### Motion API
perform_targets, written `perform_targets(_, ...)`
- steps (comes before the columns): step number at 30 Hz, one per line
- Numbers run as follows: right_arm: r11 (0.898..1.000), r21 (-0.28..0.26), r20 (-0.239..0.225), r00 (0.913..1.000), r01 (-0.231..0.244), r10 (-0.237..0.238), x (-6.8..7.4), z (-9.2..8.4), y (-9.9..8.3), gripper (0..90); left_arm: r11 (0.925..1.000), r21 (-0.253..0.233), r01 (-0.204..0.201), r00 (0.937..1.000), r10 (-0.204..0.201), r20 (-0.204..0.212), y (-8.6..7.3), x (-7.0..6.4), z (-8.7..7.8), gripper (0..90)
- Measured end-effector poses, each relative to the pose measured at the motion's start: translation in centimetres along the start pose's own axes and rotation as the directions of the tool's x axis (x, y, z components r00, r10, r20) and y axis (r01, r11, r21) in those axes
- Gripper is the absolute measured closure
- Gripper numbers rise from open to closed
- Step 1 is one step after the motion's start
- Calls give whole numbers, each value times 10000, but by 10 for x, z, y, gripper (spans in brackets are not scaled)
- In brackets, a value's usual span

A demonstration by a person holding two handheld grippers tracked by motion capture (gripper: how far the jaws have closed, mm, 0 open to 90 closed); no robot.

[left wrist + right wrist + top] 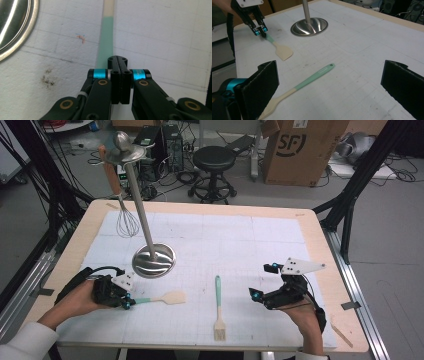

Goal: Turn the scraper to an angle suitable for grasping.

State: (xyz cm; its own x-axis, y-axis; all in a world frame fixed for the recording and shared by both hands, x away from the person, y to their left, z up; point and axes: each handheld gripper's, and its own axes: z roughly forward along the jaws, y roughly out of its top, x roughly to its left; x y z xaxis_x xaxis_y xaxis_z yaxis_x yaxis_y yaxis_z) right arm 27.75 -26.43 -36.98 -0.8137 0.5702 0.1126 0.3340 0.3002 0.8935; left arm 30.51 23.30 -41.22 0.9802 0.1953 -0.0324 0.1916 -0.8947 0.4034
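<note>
A spatula with a teal handle and pale blade lies flat on the white mat at the front left. My left gripper is shut, pads pressed together, with its tips at the handle's end. In the left gripper view the teal handle runs under the closed left gripper, slightly left of the seam; I cannot tell whether they touch. A teal-handled pastry brush lies at the front centre. My right gripper stands to its right, open with nothing between its pads. The right gripper looks past the brush toward the spatula and left gripper.
A steel stand with a round base and slanted pole rises at the left centre; a whisk hangs from its top. The base's rim lies close to the left gripper. The wooden table edge frames the mat. A stool and boxes stand beyond.
</note>
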Motion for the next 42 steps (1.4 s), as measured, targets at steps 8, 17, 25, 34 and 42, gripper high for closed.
perform_targets(8, 10000, -6, 22, 10000, -26, 26, 0, -1, 0, 0, 9977, -647, -184, 9996, 197, 186, 0, -1, -15, 846)
perform_targets(17, 10000, -23, 10, 10000, 8, -8, 0, -1, 1, 0, 9891, -1390, -487, 9970, 397, -670, 5, -11, -46, 528)
perform_targets(25, 10000, -74, 7, 10000, 23, -23, 1, -3, 1, 0, 9783, -1950, -701, 9921, 479, -1163, 16, -13, -74, 166)
perform_targets(34, 9999, -111, -11, 10000, 62, -62, 1, -3, 2, 0, 9689, -2404, -583, 9899, 250, -1396, 27, -9, -87, 16)
perform_targets(42, 9998, -93, -67, 9998, 179, -179, 2, -4, 2, 0, 9759, -2135, -442, 9918, 173, -1266, 26, -6, -72, 16)
